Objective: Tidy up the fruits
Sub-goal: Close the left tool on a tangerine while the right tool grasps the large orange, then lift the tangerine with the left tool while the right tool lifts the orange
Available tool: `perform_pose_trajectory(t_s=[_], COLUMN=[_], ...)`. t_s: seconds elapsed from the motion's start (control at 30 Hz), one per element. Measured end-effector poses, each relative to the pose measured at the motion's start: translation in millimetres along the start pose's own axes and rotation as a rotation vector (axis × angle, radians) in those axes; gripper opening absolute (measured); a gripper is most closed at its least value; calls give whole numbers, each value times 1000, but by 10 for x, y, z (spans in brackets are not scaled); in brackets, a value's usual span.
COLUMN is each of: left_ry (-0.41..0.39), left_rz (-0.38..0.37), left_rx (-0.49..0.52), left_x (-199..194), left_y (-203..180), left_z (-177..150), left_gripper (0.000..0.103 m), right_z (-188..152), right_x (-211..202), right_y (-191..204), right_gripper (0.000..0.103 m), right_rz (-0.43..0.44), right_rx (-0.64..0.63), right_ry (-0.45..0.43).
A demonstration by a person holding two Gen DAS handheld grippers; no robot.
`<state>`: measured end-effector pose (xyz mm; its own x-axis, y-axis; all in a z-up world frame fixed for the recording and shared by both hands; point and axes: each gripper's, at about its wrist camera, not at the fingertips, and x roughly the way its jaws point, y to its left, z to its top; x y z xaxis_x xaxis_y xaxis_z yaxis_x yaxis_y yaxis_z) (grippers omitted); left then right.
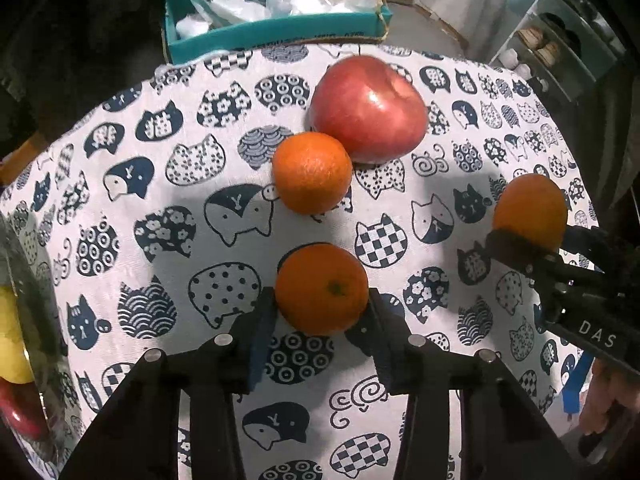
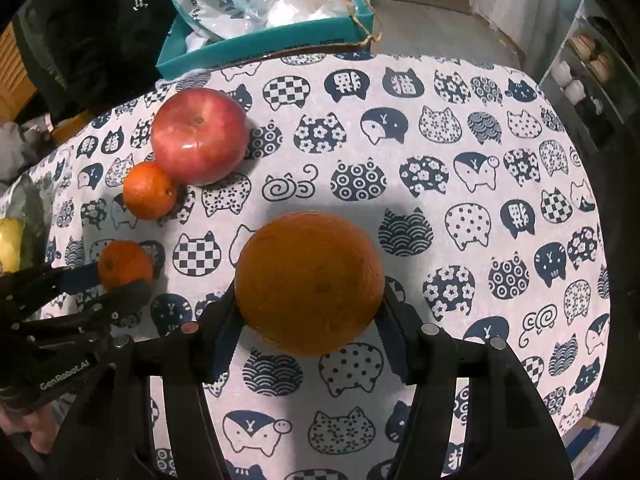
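At the left edge of your left wrist view, a yellow fruit (image 1: 12, 344) and a red fruit (image 1: 20, 412) are cut off, blurred behind a clear wrapping (image 1: 36, 300). Your hand (image 1: 608, 404) is partly cropped at right.

White letters "DAS" stand on the right gripper (image 1: 528, 236) body. "GenRobot.AI" stands on the left gripper (image 2: 120, 276) body. Characters such as 猫 mark cat shapes on the tablecloth (image 2: 400, 84) beyond the grippers.

Round table under cat-print cloth (image 2: 460, 184), teal box (image 1: 280, 34), shelving (image 1: 560, 44), grey floor (image 2: 432, 28).
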<state>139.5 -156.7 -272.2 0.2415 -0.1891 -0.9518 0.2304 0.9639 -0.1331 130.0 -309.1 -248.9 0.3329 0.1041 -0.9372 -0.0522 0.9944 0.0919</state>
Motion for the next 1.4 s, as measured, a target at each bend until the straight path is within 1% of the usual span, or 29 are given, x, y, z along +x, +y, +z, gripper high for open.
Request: perform_pose_trajectory(t_s=[0.27, 0.57, 0.77, 1.13, 1.27, 1.4], left_ry=[-74, -144, -198, -324, -366, -391], left_rz=[22, 22, 8, -17, -9, -17], left_rx=[18, 15, 9, 17, 19, 14], left_x=[-260, -573, -848, -1467, -1666, -1820], left_y=[-5, 33, 42, 84, 114, 143], left_z=[13, -6, -3, -82, -129, -174], left_gripper=[44, 44, 44, 44, 44, 44], right_z=[28, 84, 109, 122, 110, 92], right_x=[-177, -490, -728, -1181, -1348, -1505], right_y=[97, 223, 309, 507, 597, 671], right_gripper=[61, 61, 61, 61, 61, 61], right_rz=[-9, 2, 16, 29, 33, 42], right_rx=[-31, -54, -66, -109, -128, -145], right_ry=[-47, -119, -174, -272, -307, -341])
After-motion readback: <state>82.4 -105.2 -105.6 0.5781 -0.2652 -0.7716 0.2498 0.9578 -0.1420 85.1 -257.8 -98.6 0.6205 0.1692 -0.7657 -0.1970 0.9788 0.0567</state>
